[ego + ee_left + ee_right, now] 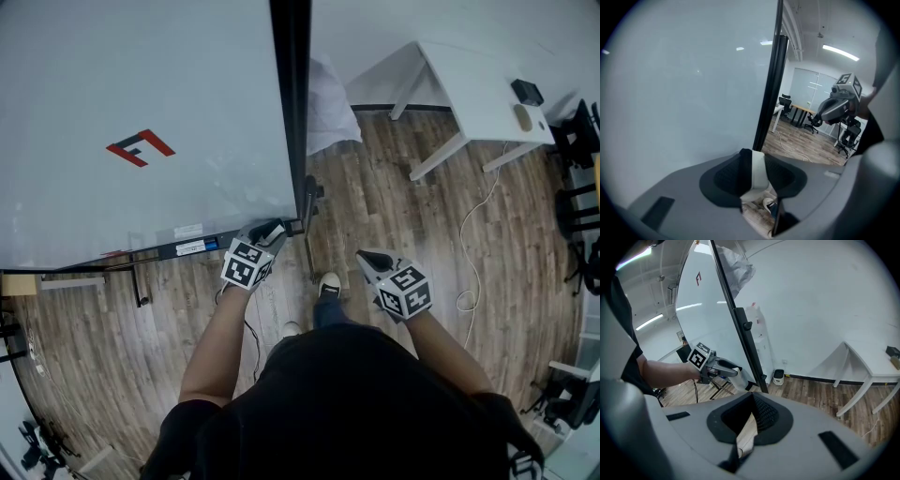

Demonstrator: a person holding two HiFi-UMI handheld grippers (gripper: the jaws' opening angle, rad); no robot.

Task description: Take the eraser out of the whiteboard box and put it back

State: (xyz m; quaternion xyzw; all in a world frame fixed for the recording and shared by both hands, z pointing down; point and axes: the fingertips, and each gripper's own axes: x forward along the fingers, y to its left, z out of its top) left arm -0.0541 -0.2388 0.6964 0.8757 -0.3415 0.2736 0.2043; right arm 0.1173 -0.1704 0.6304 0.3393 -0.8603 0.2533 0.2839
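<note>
– White eraser [758,171] was pinched in our left gripper [270,230], with the jaws pressed onto its two sides. We had it up at the bottom right corner of the whiteboard [141,94], just beside the black post [292,112].

– Yep, our right gripper view showed the same thing: the eraser stuck out past the tips, close to that post. Was it touching the black rail [187,248] under the board?

– Couldn't tell tbh, we had no clear angle on that.

– And our right gripper [368,258]?

– Tips pressed together with nothing between them. We held it over the wood floor [394,187], apart from the board, and our shoe [328,284] showed between the two grippers. A white table [469,84] stood off to the right by the wall.
</note>
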